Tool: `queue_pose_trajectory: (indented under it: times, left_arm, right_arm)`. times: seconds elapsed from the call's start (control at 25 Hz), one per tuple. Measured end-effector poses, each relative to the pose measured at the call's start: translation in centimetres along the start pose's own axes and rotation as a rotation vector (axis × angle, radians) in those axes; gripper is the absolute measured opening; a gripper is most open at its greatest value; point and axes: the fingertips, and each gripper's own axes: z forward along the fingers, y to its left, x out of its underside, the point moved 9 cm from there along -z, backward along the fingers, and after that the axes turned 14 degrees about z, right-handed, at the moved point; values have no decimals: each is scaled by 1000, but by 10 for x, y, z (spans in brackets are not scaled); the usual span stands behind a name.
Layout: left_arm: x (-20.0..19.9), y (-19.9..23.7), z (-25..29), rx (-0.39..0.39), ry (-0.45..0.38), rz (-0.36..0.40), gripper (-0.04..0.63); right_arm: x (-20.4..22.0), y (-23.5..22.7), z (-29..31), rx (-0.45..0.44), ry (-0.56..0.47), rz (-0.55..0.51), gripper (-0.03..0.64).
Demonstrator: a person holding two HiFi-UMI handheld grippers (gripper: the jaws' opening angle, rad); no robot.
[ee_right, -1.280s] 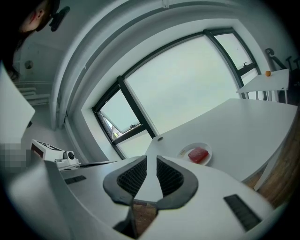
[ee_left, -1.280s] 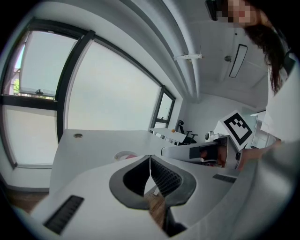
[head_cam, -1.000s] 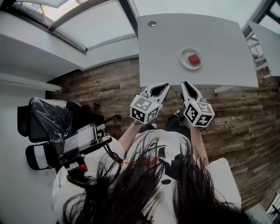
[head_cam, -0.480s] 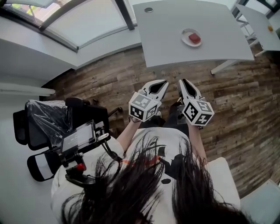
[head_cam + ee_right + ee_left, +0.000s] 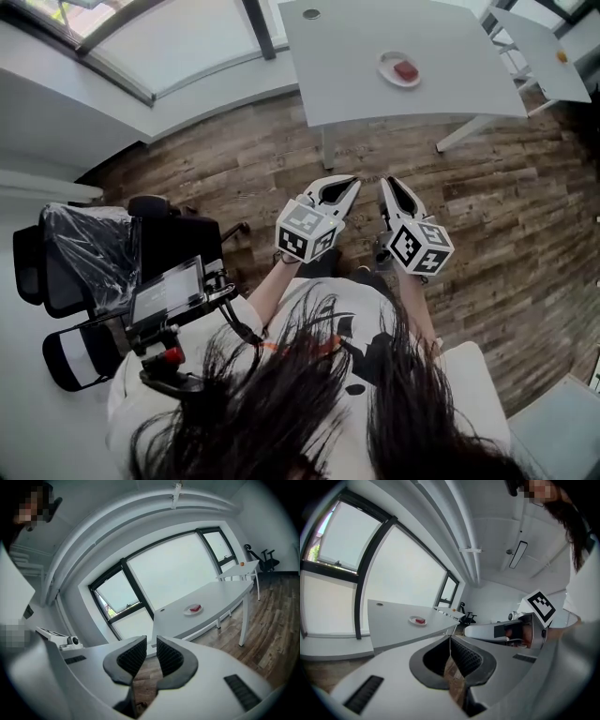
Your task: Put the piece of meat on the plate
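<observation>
Well short of the worktop (image 5: 347, 56), holding both tongs side by side above the wooden floor (image 5: 487, 206), both pointing toward the worktop's near edge. Losing the worktop's far edge to the top of the head view. Making out the piece of meat (image 5: 406, 69) only as a small red block, too distant for any texture, lying on the white plate (image 5: 385, 67) on the right half of the worktop, clear of its edges. Hiding both hands behind the marker cubes in the head view. Burying most of the body under dark hair (image 5: 281, 403), with only short stretches of forearm showing between hair and cubes. Cutting off a plastic-wrapped chair (image 5: 84, 253), well to the left of the worktop and nearer the person, behind a small screen device (image 5: 169, 295).

Reaching both forearms forward from the body toward the worktop. Angling the left tongs (image 5: 352, 182) slightly rightward and the right tongs (image 5: 387, 183) slightly leftward, tips near each other but apart. Clenching the left tongs on nothing, tips touching in the left gripper view, only floor showing through the hollow behind them. Leaving the right tongs released by a narrow slot, pads parallel and apart, only floor showing between them.
</observation>
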Motion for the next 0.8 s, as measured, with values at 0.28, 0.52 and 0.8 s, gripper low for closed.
queue_pose_trajectory:
  times: [0.28, 0.52, 0.8]
  left_arm:
    - [-12, 41, 23, -11, -13, -13, 6]
    - [4, 1, -10, -22, 1, -35, 6]
    - [17, -12, -9, -16, 60, -86, 6]
  right_arm:
    - [-18, -3, 37, 6, -9, 7, 72]
    - [9, 7, -6, 1, -9, 17, 72]
    - [12, 2, -10, 17, 36, 33, 72]
